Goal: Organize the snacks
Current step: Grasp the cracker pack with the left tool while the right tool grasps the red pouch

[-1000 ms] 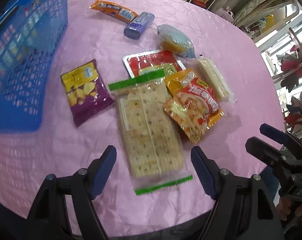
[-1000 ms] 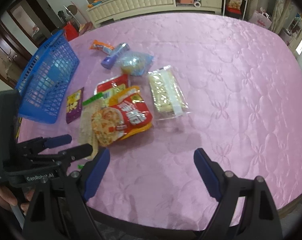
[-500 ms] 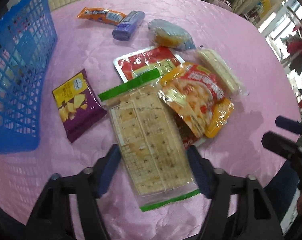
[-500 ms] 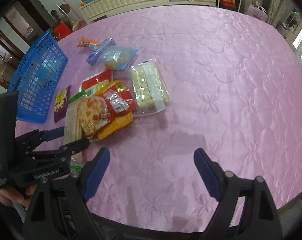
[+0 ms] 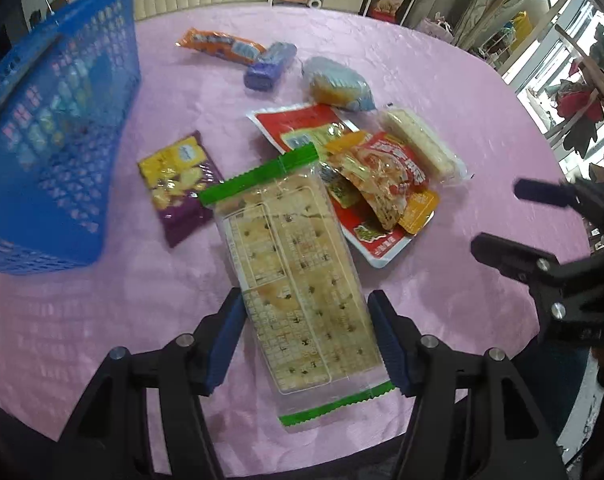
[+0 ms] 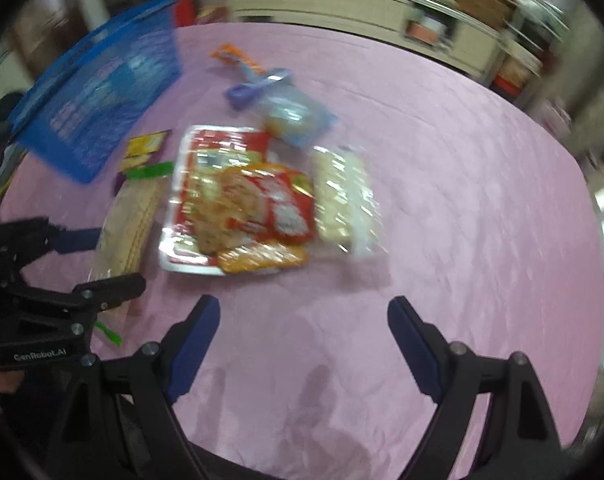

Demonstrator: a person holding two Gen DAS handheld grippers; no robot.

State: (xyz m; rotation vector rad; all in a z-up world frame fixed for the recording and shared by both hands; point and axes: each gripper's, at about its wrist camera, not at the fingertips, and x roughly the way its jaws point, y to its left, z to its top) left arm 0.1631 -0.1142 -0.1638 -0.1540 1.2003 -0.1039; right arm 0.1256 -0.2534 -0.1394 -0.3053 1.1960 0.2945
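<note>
A long clear cracker pack [image 5: 298,272] with green ends lies lengthwise between the pads of my left gripper [image 5: 306,336], and both blue pads press on its long sides. The right wrist view shows that same left gripper [image 6: 118,258] clamped on the cracker pack [image 6: 130,216] at the left edge. My right gripper [image 6: 304,312] stands open over bare pink cloth, short of the snack pile. In the left wrist view the right gripper [image 5: 498,216] is off to the right. A blue mesh basket [image 5: 54,140] stands at the left.
On the pink tablecloth [image 5: 442,280] lie a purple chip bag [image 5: 178,184], a red flat pack [image 5: 298,124], an orange-red pouch [image 5: 386,184], a pale wafer pack [image 5: 418,144], a blue-wrapped bun [image 5: 338,84], a purple bar [image 5: 268,66] and an orange bar [image 5: 218,46].
My left gripper moved forward over the cracker pack and its jaws closed onto the pack's sides. The right wrist view has rolled and is blurred; its jaws stay wide.
</note>
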